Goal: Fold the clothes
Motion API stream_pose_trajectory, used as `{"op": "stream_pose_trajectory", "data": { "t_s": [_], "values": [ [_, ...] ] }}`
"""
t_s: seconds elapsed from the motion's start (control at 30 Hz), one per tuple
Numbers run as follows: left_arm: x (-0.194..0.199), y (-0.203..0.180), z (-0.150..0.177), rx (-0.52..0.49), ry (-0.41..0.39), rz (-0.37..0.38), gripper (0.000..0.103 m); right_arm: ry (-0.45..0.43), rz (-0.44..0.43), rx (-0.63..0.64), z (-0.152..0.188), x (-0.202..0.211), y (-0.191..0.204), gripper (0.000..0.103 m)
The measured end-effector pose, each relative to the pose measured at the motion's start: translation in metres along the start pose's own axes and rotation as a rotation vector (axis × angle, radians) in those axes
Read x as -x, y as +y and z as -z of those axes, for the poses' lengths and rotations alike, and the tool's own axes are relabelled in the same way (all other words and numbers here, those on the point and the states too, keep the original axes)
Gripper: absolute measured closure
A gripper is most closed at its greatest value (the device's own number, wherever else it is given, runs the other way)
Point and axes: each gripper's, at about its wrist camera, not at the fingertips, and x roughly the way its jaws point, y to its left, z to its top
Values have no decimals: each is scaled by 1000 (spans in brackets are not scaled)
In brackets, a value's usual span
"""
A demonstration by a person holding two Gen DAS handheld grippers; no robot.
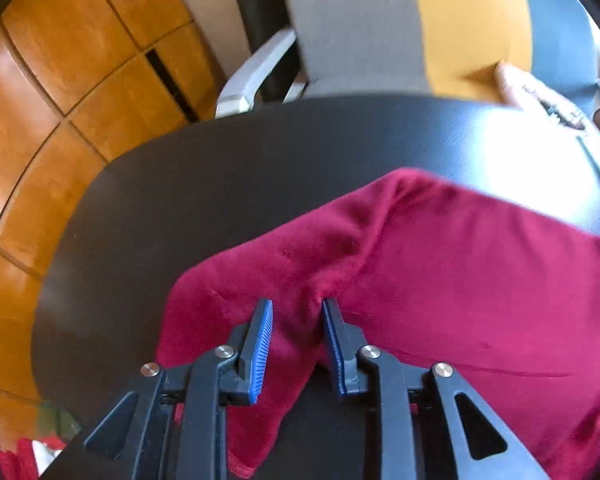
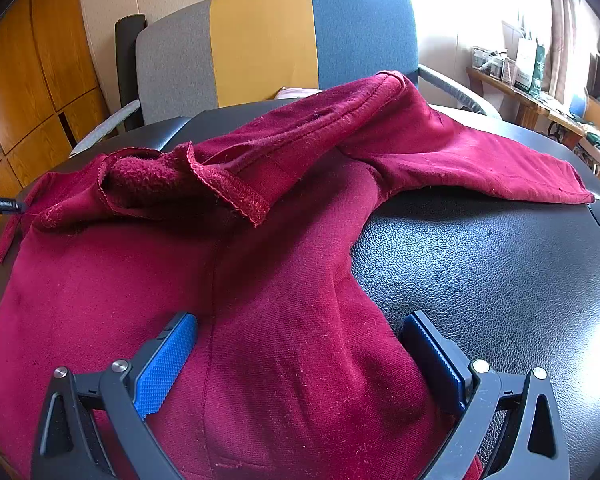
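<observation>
— Two grippers over one dark red fleece-lined garment [image 2: 284, 280], spread on the round black leather-look tabletop [image 2: 500, 280]. Starting at the left: what's the left gripper [image 1: 296, 304] doing?

— Its blue pads stand a little apart, with a bunched ridge of the red cloth rising between them. I can't see them pressing it, so I'd call it released. The risk there: if they close on that ridge alone, they may catch one layer, and the fold drags crooked.

— And the right gripper [image 2: 300, 328]?

— Jaws spread wide, straddling the lower part of the garment, gripping nothing. Pull from here and the slick tabletop could let the whole piece slide toward the edge.

— How does the garment look?

— Crumpled at the left, where a hemmed edge is flipped back showing fuzzy lining. One sleeve lies flat toward the right edge. A grey, yellow and blue chair [image 2: 260, 40] stands behind the table.
</observation>
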Motion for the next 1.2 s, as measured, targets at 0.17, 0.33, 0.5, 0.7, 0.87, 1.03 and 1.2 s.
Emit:
{"op": "stream_pose_trajectory", "data": {
  "t_s": [0.17,0.33,0.5,0.7,0.87,1.03,1.2],
  "values": [
    [11,0,3,-77,-5,34,99,1,1,1,0,0,0,0],
    [35,31,-25,17,-65,78,100,1,2,1,-1,0,0,0],
    [29,45,-59,33,-72,-23,100,1,4,3,-1,0,0,0],
    [-7,55,-74,73,29,-140,92,3,5,4,-2,-1,0,0],
    [22,65,-84,173,-150,-157,90,1,5,5,-1,-2,0,0],
    [51,26,-65,87,-242,-35,86,0,6,7,-2,-3,-2,0],
    [10,-28,-36,-65,-109,-21,83,1,4,7,-2,-2,-3,0]
  ]
}}
